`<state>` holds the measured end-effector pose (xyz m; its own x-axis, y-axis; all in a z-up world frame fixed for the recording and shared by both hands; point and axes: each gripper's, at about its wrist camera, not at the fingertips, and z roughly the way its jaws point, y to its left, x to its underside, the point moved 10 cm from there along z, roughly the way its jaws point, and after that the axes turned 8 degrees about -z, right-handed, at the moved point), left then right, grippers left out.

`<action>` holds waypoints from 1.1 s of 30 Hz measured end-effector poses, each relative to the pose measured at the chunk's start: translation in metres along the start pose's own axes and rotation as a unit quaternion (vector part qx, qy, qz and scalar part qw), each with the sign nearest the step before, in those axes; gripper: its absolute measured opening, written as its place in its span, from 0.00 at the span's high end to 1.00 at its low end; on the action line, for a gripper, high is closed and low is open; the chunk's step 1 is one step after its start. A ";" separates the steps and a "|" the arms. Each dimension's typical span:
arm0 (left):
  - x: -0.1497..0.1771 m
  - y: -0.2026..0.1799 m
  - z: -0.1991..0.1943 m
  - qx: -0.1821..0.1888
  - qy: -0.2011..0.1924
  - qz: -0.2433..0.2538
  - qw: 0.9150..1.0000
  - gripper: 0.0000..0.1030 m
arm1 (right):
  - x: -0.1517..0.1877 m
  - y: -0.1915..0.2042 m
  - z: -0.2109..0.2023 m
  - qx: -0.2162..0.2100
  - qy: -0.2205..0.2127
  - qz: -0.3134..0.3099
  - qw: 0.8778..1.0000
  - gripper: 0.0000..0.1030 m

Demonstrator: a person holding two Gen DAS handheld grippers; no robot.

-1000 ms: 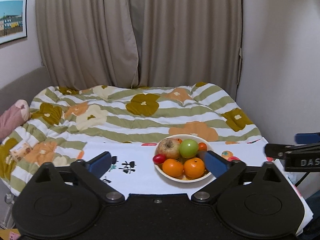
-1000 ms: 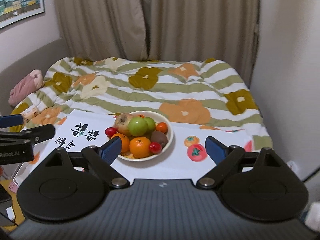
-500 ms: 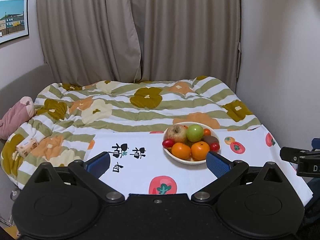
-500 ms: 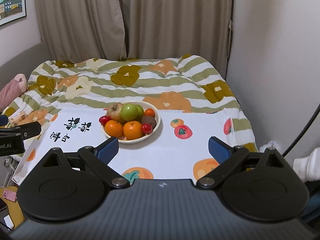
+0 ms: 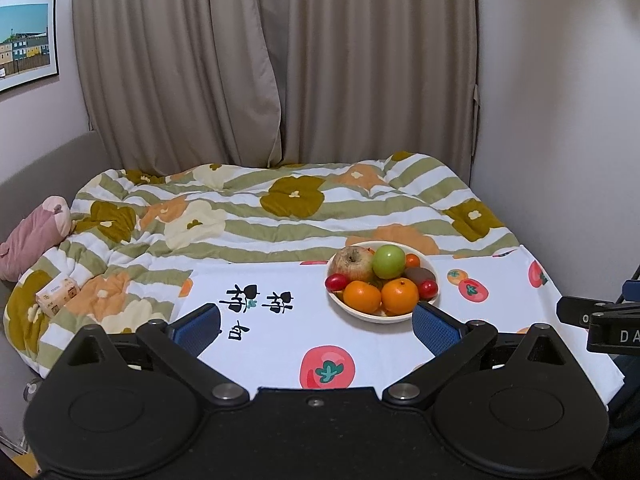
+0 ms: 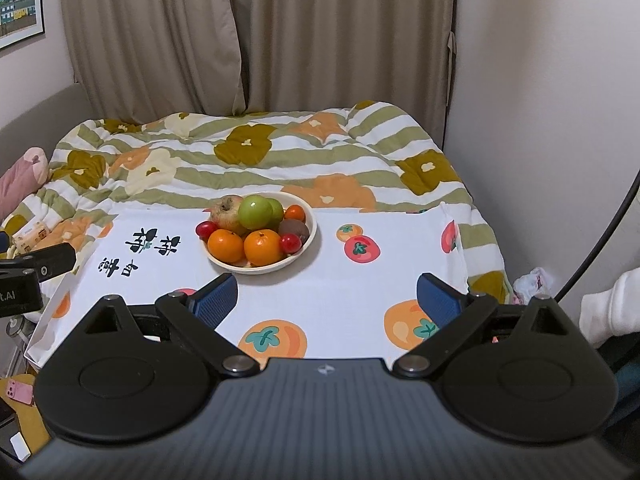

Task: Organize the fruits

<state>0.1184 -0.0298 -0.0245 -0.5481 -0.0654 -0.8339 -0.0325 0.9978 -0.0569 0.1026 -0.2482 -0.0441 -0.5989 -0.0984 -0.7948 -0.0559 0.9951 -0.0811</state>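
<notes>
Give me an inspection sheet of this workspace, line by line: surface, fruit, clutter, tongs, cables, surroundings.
Surface: white cloth with printed fruit motifs and black characters, laid over a bed.
Job's things: cream bowl holding two oranges, green apple, russet apple, kiwi, small red fruits.
Clutter: tissue pack on the floral quilt; pink plush at the left edge.
Grippers: left tongs open, empty; right tongs open, empty; both short of the bowl.
Cables: one dark cable at the right edge.
Surroundings: beige curtains, framed picture, white wall.
</notes>
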 end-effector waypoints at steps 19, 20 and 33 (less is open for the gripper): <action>0.001 0.008 -0.003 0.006 0.004 -0.003 1.000 0.00 | 0.008 0.005 -0.001 0.007 0.010 0.008 1.000 0.00; 0.000 0.007 -0.002 0.006 0.004 -0.002 1.000 0.00 | 0.007 0.005 -0.001 0.007 0.009 0.008 1.000 0.00; -0.002 0.008 0.002 0.010 0.003 0.003 1.000 0.00 | 0.005 0.006 0.002 0.008 0.010 0.009 1.000 0.00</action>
<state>0.1213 -0.0213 -0.0243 -0.5524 -0.0603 -0.8314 -0.0133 0.9979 -0.0635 0.1010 -0.2432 -0.0495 -0.6151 -0.0808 -0.7843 -0.0321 0.9965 -0.0774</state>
